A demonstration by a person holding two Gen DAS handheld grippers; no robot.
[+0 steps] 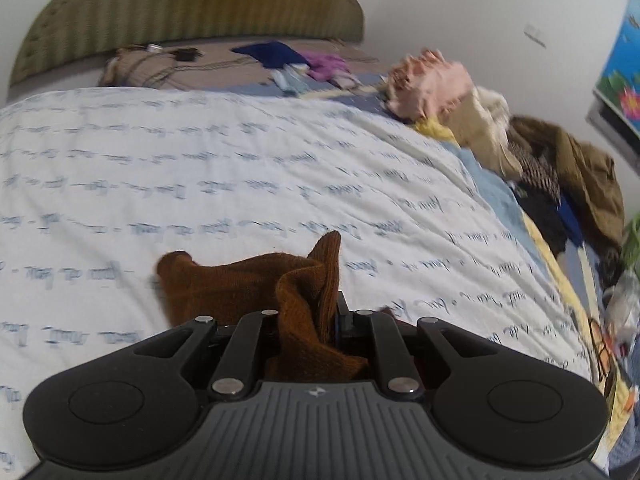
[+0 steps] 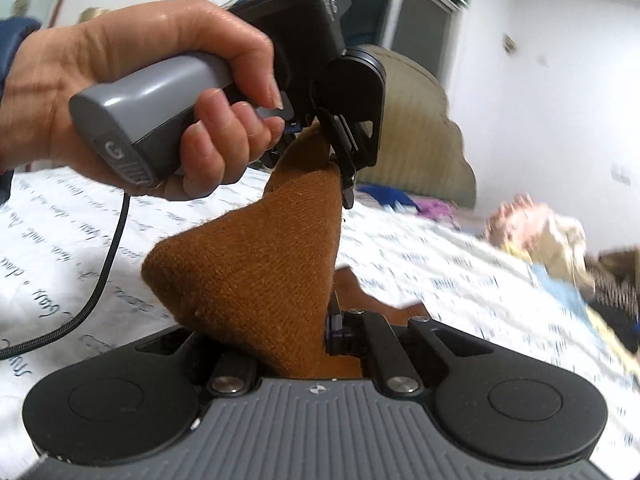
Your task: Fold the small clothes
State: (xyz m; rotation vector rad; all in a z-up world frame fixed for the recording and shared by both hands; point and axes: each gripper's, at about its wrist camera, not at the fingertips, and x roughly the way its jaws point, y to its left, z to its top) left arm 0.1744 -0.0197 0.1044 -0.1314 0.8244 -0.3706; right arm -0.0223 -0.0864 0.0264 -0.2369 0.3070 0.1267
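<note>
Above the bed point(image 1: 200, 168), both grippers are clamping the same brown knit cloth point(image 2: 256, 264) and holding it up in the air. Left gripper point(image 2: 340, 160) is showing clearly in the right wrist view, with a hand point(image 2: 160, 92) wrapping the grey handle, thumb over the top and fingers curling underneath, a black cable point(image 2: 100, 280) trailing down from it. Its jaws are pinching one top corner of the cloth, and the fabric is hanging down from there in a wide, taut triangle toward the right gripper point(image 2: 336, 332), which is clenched on the lower end of it (the knit is bunching right between the black linkages, hiding the tips).

From the left wrist view, the cloth point(image 1: 280, 292) is folding up out of the left gripper's point(image 1: 332, 320) closed jaws, one peak poking upward and the rest sagging off to the left, clear of the white sheet with its blue script lines.

Far side of the bed, a green striped headboard point(image 1: 192, 4) is standing against the white wall point(image 1: 460, 12). Near it a dark blue garment point(image 1: 272, 52) and a purple one point(image 1: 324, 66) are lying together, and along the right edge a pile is sitting: something pink point(image 1: 428, 84) on top, cream point(image 1: 484, 128) beside it, olive point(image 1: 576, 168) farther down. Everything out there is blurring a bit.
</note>
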